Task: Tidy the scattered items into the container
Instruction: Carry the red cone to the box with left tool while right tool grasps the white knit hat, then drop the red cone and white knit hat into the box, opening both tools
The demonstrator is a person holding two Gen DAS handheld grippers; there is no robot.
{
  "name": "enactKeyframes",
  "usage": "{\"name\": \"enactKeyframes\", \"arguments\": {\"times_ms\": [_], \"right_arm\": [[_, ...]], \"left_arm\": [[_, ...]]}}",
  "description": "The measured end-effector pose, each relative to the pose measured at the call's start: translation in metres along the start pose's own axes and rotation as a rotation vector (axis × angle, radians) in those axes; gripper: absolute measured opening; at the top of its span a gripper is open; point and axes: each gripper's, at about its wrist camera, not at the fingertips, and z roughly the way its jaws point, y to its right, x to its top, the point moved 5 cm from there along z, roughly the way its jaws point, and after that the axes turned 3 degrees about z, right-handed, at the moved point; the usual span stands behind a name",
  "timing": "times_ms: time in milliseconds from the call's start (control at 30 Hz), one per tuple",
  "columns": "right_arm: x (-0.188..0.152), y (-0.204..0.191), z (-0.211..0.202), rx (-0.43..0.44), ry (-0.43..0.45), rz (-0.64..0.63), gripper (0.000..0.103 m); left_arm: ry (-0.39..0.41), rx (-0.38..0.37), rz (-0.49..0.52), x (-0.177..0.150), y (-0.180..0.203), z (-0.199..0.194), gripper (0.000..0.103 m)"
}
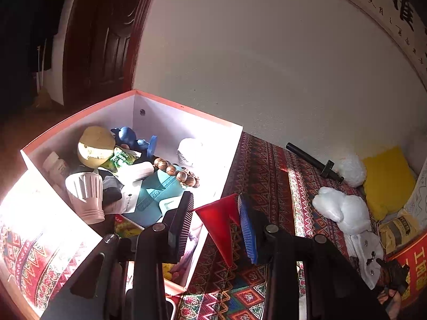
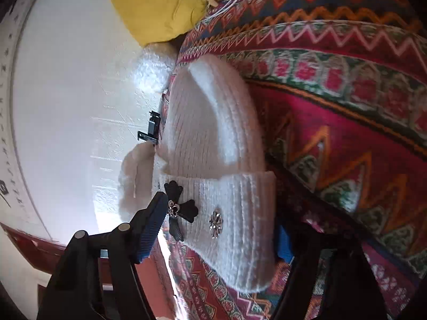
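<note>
The left gripper [image 1: 216,224] holds a red funnel [image 1: 222,226], jaws closed on it: the wide rim is up between the pads and the spout points down toward the patterned cloth [image 1: 256,165]. The box [image 1: 186,112] lies up and to the left of it in the left wrist view, its near wall just under the left finger, so the funnel hangs right at the box's edge and, in my judgement, needs only a short carry leftward over the rim before release. The box already holds a cup, beads, a blue toy and other bits. The gripper tilts down and forward, looking along the box's right wall. The right gripper [image 2: 221,226] is down at the white knit hat [image 2: 213,144], which lies on the cloth with its long axis running away from the jaws and its folded cuff nearest. The jaws straddle the cuff, one finger by the black bow [image 2: 178,208], the other on its far side; whether the pads press yet I cannot tell. The right hand is plainly the nearer to the hat.
</note>
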Motion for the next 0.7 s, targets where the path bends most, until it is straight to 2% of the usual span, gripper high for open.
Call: {"name": "enactKeyframes", "arguments": {"times_ms": [33, 67, 133, 200, 267, 333, 433, 533, 633, 700], "right_arm": [[0.001, 0.001, 0.005, 0.014, -0.023, 0.015, 0.027], [0.001, 0.004, 0.009, 0.061, -0.046, 0.049, 0.016], [-0.002, 0.006, -0.001, 0.153, -0.037, 0.105, 0.016], [-0.012, -0.017, -0.025, 0.309, -0.008, 0.102, 0.016], [-0.023, -0.059, -0.062, 0.460, 0.031, 0.051, 0.016], [-0.039, -0.107, -0.096, 0.566, 0.060, -0.038, 0.016], [-0.072, -0.177, -0.130, 0.702, 0.044, -0.173, 0.016], [-0.124, -0.251, -0.143, 0.787, -0.031, -0.317, 0.016], [-0.185, -0.322, -0.130, 0.850, -0.166, -0.429, 0.016], [-0.229, -0.367, -0.106, 0.893, -0.254, -0.498, 0.016]], "left_arm": [[-0.002, -0.001, 0.006, -0.001, 0.002, 0.002, 0.031], [-0.005, -0.002, 0.011, -0.002, 0.003, 0.003, 0.031], [-0.006, -0.002, 0.010, -0.001, 0.001, 0.003, 0.031], [0.001, 0.001, -0.002, 0.003, -0.002, 0.002, 0.031], [0.009, 0.004, -0.017, 0.009, -0.005, 0.001, 0.031], [0.019, 0.010, -0.019, 0.015, -0.003, 0.001, 0.031], [0.015, -0.008, -0.015, 0.024, 0.000, -0.002, 0.031], [0.068, -0.045, -0.058, 0.052, -0.013, -0.026, 0.031], [0.156, 0.006, -0.041, 0.091, -0.047, -0.056, 0.032], [0.136, 0.041, 0.008, 0.105, -0.071, -0.054, 0.035]]}}
